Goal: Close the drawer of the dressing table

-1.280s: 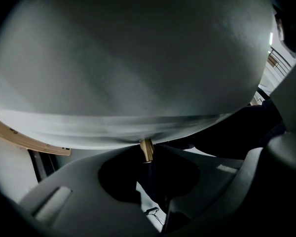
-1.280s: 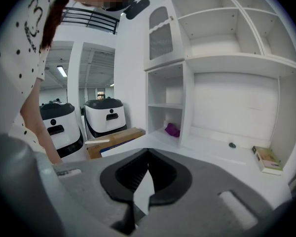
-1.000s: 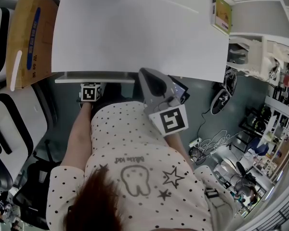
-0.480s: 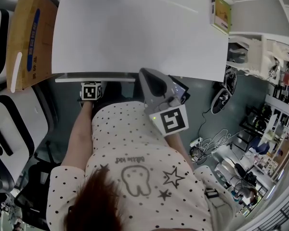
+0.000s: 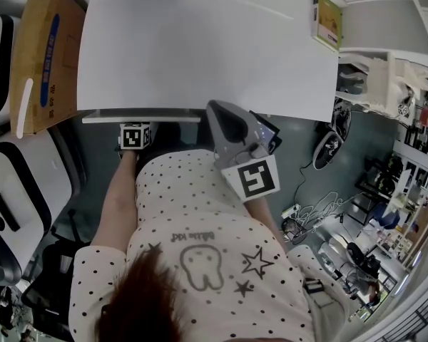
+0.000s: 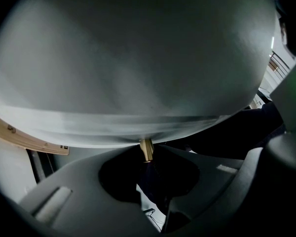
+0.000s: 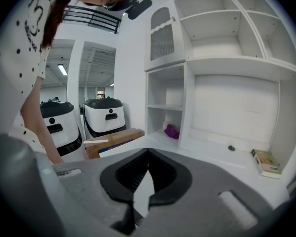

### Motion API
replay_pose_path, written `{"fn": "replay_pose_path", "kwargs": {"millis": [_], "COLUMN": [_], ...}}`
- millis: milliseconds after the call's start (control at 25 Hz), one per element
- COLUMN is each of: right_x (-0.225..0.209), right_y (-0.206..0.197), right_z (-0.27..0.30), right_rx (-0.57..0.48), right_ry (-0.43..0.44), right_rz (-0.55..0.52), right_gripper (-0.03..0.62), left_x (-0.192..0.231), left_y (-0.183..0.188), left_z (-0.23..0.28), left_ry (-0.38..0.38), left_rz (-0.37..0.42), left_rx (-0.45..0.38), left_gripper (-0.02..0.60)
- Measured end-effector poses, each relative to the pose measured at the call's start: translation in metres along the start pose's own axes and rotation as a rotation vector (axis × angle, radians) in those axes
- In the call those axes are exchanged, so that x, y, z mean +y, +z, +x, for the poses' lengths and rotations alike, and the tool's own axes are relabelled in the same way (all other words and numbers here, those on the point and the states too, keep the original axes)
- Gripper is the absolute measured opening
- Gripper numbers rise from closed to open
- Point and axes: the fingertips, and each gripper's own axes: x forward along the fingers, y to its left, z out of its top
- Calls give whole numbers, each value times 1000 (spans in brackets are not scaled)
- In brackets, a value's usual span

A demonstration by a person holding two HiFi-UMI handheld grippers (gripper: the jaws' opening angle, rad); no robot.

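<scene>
The left tool [image 6: 147,158] is closed to a narrow gap around a small brass knob [image 6: 146,147], whose stem sits between the jaw tips. The knob is fixed to the white panel of the drawer [image 6: 138,73], which fills most of the left gripper view. In the head view this tool's marker cube lies just beneath the drawer, which shows there as a thin white strip standing slightly proud of the front edge of the white surface [image 5: 200,55].

The right tool [image 7: 148,152] has its jaw tips together with nothing between them. It is held to the right of the drawer, near the surface's front edge and touching nothing.

A cardboard box [image 5: 46,55] stands just beside the surface on the left. A small box [image 5: 328,21] lies at the far right corner of the surface. The right gripper view shows a white shelf unit [image 7: 237,63] rising behind the surface, with a purple thing [image 7: 171,131] in one low compartment.
</scene>
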Motion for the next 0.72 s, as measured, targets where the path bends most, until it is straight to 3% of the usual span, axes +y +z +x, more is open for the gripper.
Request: {"fn": "replay_pose_path", "kwargs": {"millis": [720], "right_x": [-1], "right_y": [6], "right_z": [7], "right_rx": [-3], "right_ry": [-2], "right_rz": [-7], "right_gripper": [-3], "left_x": [-1], "left_y": [1], "left_z": [3], "left_ry": [-39], "left_rz": [-15], "left_rx": [-1], "left_gripper": [72]}}
